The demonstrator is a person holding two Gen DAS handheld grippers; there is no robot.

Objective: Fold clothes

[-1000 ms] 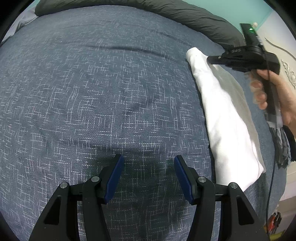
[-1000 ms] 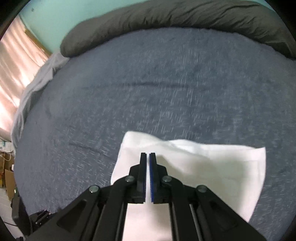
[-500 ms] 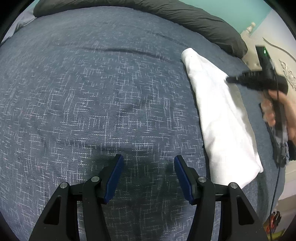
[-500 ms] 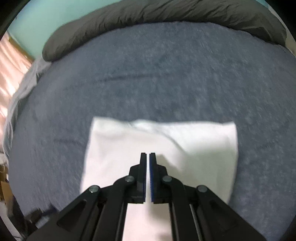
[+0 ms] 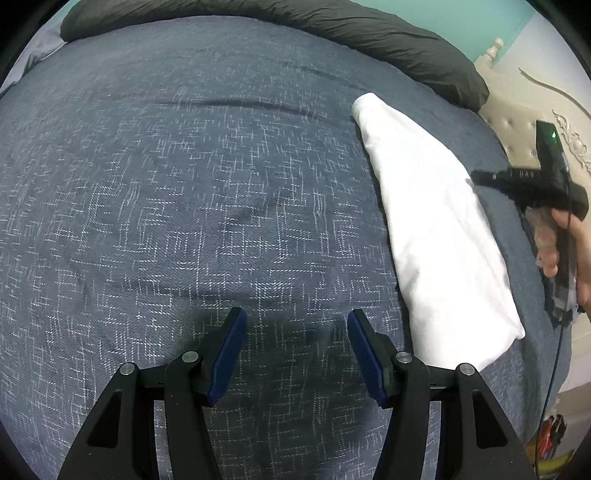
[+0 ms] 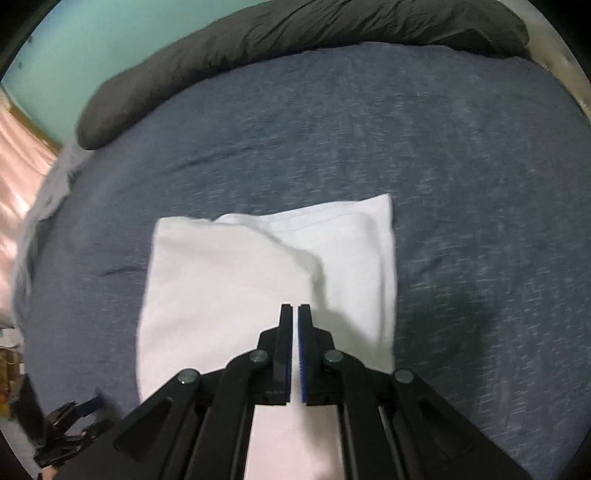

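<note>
A folded white garment point(image 5: 436, 229) lies flat on the blue bed cover point(image 5: 184, 184), toward the right side in the left wrist view. My left gripper point(image 5: 293, 350) is open over bare bed cover, left of the garment, holding nothing. My right gripper point(image 6: 294, 314) is shut with nothing between its pads, hovering above the near part of the white garment point(image 6: 236, 280). From the left wrist view the right gripper point(image 5: 480, 177) reaches in from the right over the garment's far edge, held by a hand point(image 5: 569, 251).
A dark grey duvet point(image 5: 332, 26) is bunched along the head of the bed. A cream headboard point(image 5: 517, 125) stands at the right. Pink curtains point(image 6: 18, 166) hang at the left, and the left gripper point(image 6: 66, 421) shows at the bottom left corner.
The right gripper has drawn back toward the near edge of the garment and stayed shut. The left gripper has held nearly still, open over the bed cover.
</note>
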